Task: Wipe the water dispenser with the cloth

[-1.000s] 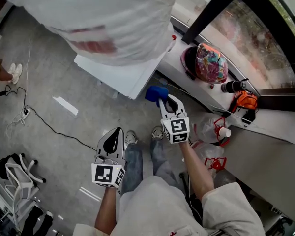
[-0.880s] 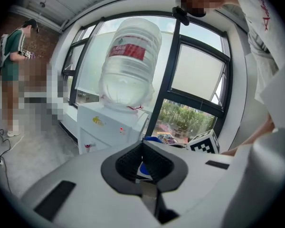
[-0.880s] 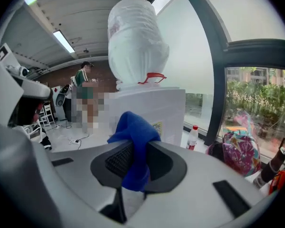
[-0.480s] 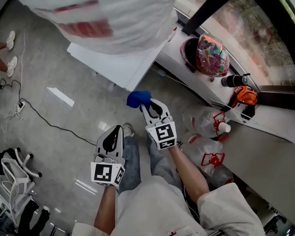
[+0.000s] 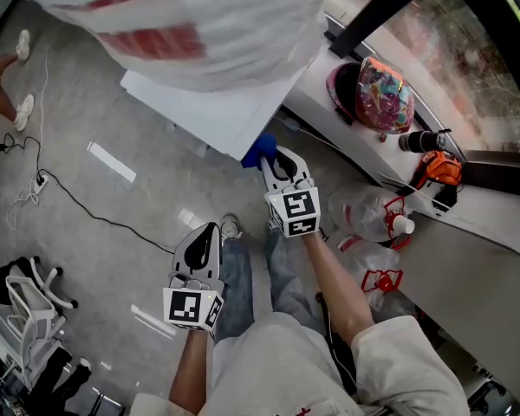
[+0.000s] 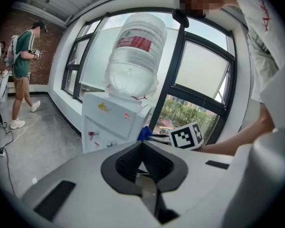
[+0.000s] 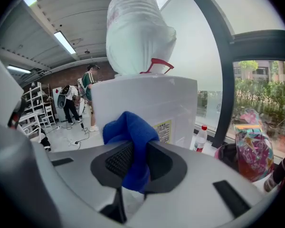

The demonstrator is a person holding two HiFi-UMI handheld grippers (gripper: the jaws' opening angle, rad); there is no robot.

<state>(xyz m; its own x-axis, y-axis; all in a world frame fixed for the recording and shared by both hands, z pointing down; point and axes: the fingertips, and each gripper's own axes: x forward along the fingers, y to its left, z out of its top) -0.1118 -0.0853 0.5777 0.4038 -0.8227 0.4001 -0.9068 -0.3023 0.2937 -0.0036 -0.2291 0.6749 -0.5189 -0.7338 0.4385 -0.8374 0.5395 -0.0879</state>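
The cloth [image 7: 130,132], blue and bunched, is sitting pinched between the jaws of the right hand-held gripper [image 5: 276,159]. That gripper is pointing at the white water dispenser [image 7: 171,99], close to its side; whether they are touching cannot be told. The dispenser is standing on the floor [image 5: 87,206] by the window ledge [image 5: 322,121] and carrying a bottle [image 7: 137,32]. The left hand-held gripper [image 6: 142,148] is hanging lower, with its jaws pressed together on nothing.
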